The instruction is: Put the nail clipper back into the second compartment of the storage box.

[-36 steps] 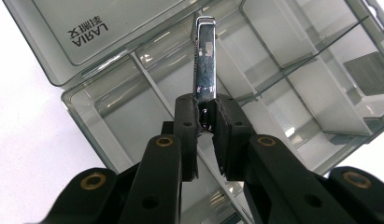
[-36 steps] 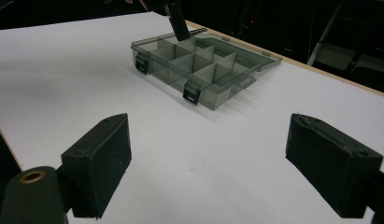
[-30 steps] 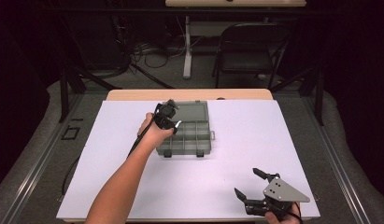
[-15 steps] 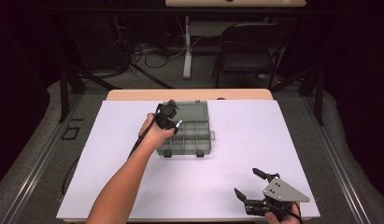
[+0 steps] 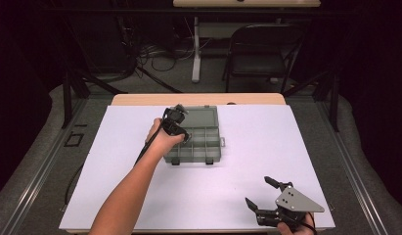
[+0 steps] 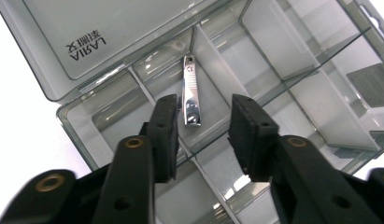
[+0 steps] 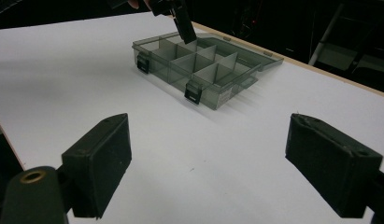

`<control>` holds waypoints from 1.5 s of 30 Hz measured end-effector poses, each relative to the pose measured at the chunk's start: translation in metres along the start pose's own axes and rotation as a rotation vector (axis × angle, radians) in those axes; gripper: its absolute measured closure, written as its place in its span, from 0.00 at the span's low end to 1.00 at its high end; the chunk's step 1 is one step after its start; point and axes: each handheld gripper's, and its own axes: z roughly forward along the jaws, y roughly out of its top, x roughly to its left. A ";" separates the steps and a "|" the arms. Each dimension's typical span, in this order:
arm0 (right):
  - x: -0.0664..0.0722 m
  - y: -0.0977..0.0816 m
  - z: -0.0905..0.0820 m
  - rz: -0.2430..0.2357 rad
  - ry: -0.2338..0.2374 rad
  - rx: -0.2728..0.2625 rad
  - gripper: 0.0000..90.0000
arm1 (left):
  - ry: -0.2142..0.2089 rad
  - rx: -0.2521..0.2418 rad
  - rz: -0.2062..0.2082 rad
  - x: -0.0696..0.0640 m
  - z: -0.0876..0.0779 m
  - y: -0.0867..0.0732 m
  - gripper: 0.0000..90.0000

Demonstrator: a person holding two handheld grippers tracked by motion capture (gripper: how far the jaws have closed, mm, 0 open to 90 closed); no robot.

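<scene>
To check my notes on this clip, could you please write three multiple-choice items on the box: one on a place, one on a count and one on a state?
1. Where does the nail clipper lie?
A) in a compartment of the box
B) beside the box
C) on the lid

2. How many black latches are on the box's front wall?
A) one
B) two
C) four

3. How is the lid?
A) shut
B) taken off
C) open, laid back

Answers:
1 A, dividers stand on both sides of it.
2 B, two show on the front wall.
3 C, the lid lies back behind the bare compartments.
</scene>
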 end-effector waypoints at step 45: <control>0.000 -0.001 0.002 0.007 -0.004 -0.003 0.16 | -0.140 -0.293 0.144 0.004 -0.075 -0.040 0.18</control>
